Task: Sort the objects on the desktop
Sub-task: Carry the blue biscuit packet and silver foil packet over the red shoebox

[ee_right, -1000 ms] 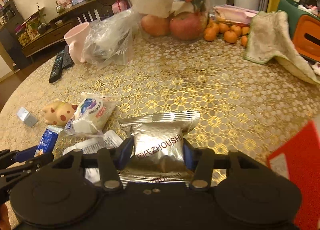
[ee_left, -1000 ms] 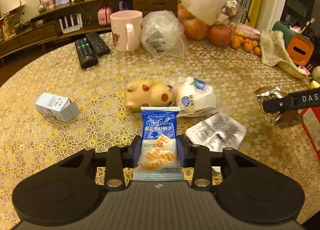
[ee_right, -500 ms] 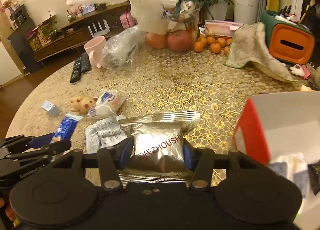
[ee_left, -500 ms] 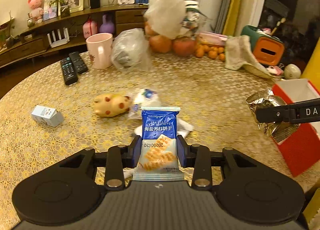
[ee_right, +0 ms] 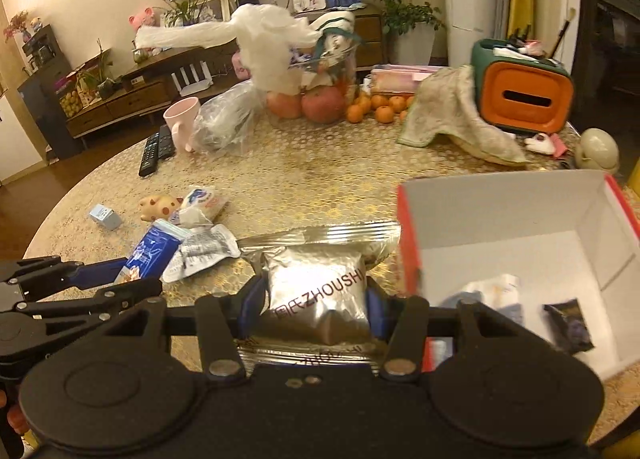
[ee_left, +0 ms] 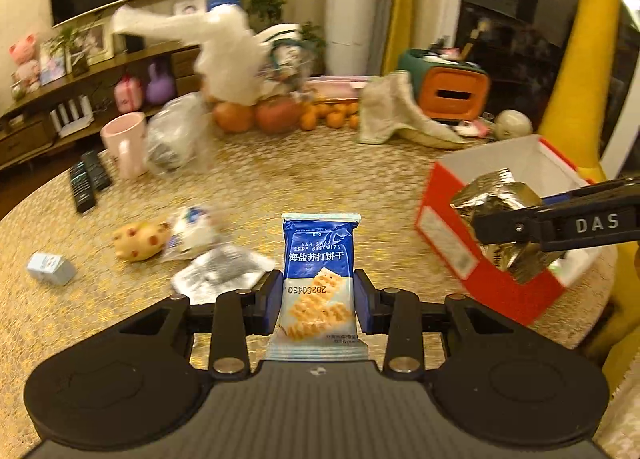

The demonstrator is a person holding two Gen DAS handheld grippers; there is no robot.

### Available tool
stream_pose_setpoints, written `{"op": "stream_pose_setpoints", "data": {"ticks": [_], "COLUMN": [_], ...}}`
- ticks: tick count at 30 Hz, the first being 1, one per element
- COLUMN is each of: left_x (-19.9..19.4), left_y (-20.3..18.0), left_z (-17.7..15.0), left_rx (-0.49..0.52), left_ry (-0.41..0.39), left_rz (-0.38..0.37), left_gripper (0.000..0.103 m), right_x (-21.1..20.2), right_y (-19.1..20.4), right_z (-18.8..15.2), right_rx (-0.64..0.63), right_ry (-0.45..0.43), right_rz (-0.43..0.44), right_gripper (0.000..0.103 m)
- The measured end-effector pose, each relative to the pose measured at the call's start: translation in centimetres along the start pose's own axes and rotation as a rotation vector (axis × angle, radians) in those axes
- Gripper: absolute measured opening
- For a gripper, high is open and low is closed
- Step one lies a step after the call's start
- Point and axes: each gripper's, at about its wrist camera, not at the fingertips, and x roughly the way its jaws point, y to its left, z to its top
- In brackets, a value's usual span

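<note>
i have the blue soda biscuit packet (ee_left: 318, 279) standing upright between the pads of my left hand-held gripper (ee_left: 318, 301), its top sticking out well past the fingertips, above the gold-patterned table (ee_left: 320, 179). the silver foil snack pouch (ee_right: 318, 295) sits pinched in my right hand-held gripper (ee_right: 316, 309), just left of the red box (ee_right: 408, 255), with its sealed top edge close against the box's near corner; from the left wrist view that pouch hangs over the open box. both sets of jaws are narrowed onto their packets, pads pressing the sides. in the box i can see a dark wrapper (ee_right: 568, 325) and some pale packets, but their front edges are cut off by the gripper body and blurred. left on the table are a piggy toy (ee_right: 160, 207), a small grey carton (ee_right: 105, 216) and a crumpled printed wrapper (ee_right: 200, 251); the left view is motion-blurred, so its print is unreadable.
</note>
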Motion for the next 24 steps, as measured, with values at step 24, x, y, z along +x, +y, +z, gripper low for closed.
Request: {"op": "stream_pose_setpoints", "data": {"ticks": [24], "left_x": [4.0], "left_y": [-17.9], "left_z": [3.8], "left_rx": [0.23], "left_ry": [0.02], "left_rz": [-0.201], "left_gripper": [0.035], "right_x": [-4.6], "right_y": [-16.1], "right_z": [-2.5], "right_rx": [0.191], "right_ry": [-0.063], "right_rz": [-0.147], "right_gripper": [0.05]}}
